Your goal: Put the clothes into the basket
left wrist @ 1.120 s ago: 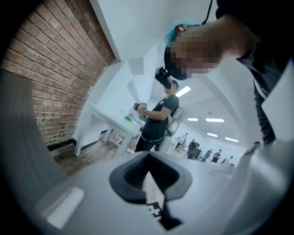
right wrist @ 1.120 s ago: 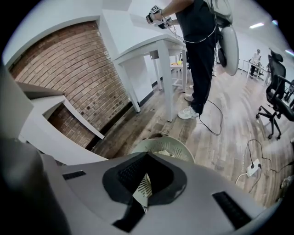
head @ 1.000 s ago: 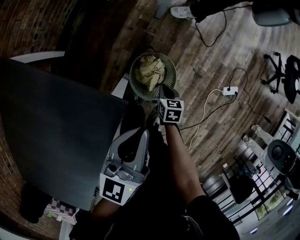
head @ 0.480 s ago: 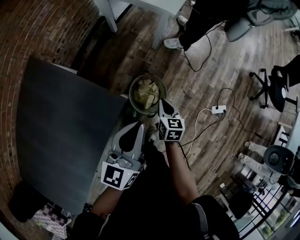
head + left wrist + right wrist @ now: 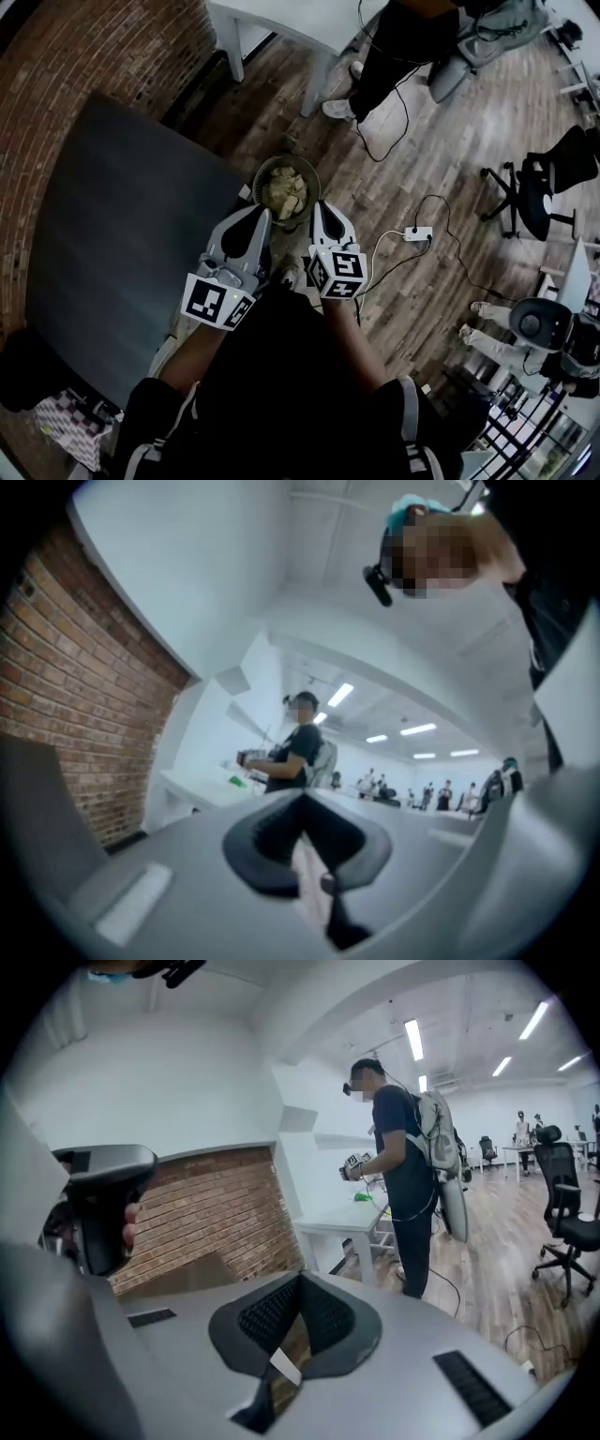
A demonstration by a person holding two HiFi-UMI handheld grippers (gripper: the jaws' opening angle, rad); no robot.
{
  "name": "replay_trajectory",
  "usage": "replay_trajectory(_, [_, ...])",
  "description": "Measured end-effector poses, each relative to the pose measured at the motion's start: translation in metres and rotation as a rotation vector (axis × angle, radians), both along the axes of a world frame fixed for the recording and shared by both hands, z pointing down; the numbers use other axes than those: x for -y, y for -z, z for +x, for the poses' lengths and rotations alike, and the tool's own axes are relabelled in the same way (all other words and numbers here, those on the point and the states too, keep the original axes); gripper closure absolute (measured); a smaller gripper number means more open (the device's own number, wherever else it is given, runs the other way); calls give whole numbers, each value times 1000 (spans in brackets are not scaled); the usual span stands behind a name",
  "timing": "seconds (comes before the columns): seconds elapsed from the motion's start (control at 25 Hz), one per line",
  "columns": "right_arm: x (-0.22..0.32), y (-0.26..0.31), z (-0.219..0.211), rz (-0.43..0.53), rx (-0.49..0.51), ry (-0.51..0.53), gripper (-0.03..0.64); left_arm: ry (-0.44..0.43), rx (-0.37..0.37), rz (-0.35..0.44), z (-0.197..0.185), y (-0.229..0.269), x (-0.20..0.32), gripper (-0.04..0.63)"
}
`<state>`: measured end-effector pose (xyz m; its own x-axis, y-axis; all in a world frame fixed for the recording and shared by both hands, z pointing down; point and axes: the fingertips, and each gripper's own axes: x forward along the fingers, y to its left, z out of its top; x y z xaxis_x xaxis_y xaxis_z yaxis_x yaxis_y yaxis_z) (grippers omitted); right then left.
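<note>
A round green basket stands on the wooden floor beside the dark table, with beige clothes heaped inside it. My two grippers are held side by side high above it, both pointing outward into the room. My left gripper has its jaws together with nothing between them, as the left gripper view also shows. My right gripper is shut and empty too, its pads meeting in the right gripper view. Neither touches the basket or the clothes.
A person stands by a white table beyond the basket, also seen in the right gripper view. A power strip with cables lies on the floor at right. An office chair stands further right. A brick wall runs behind the dark table.
Both grippers have risen away from the basket; the right one was at its rim. They now sit level beside each other. The basket looks smaller and farther below.
</note>
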<state>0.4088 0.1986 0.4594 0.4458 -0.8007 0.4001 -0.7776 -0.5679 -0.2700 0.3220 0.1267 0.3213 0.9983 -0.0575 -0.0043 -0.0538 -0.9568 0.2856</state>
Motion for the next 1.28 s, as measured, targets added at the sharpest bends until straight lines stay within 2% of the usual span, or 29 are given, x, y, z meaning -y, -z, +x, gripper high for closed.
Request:
replay_trajectory(0.16, [-21,42,-25,47,-69,35,611,16,-4,1,-21,10,-16,594])
replay_trajectory(0.36, [-37,70,-49,105,-108,64,612,36,2,-23,-41,4,-28,594])
replay_trajectory(0.8, [-30,93,-71,155,-160,148,612,27,-45,2,-49,18,-40,594])
replay_trajectory(1.28, [-29,101,-79,180,-175,156,612,36,-64,17,-60,26,-38,594])
